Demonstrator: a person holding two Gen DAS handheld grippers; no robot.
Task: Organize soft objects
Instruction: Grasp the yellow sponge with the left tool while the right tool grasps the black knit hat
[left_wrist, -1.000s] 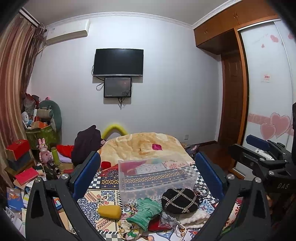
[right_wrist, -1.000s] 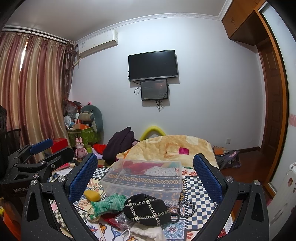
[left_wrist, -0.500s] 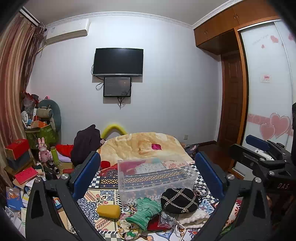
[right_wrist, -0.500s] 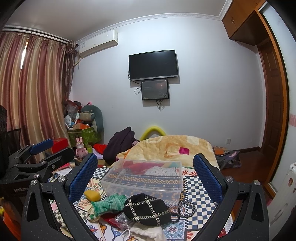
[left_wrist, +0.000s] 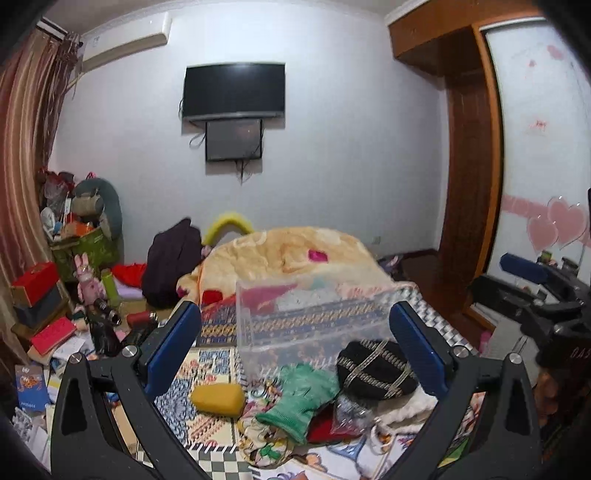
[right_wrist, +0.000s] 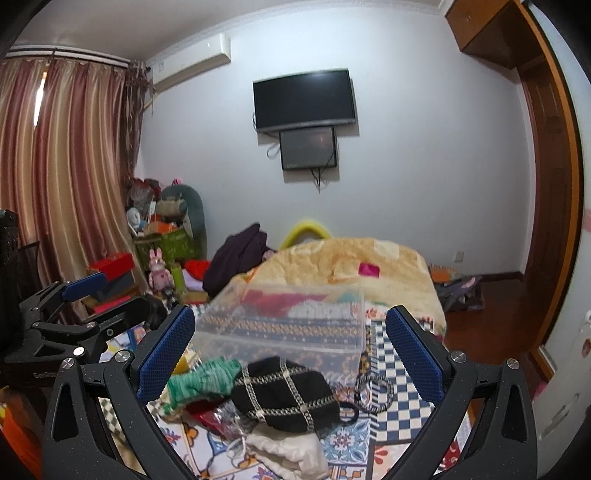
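Since half a second ago you are tipping both grippers slightly downward, so the pile is sitting higher and larger in both views, and nothing on the bed is shifting. Your left gripper (left_wrist: 295, 339) is hanging above the bed with its fingers spread wide and gripping nothing; your right gripper (right_wrist: 290, 343) is doing the same, fingers wide apart and empty. The clear bin (left_wrist: 314, 314) is standing on the patterned cover (left_wrist: 207, 373), its rim open on top and its near wall facing the pile. Just in front of the bin the green glove (left_wrist: 303, 397) is lying limp and knitted, touching the black cap (left_wrist: 375, 369), which is showing a pale chain grid. The yellow sponge (left_wrist: 218, 398) is sitting apart, left of the bin's near corner, with bare cover around it. White cloth (right_wrist: 288, 450) is bunching in front of the cap.
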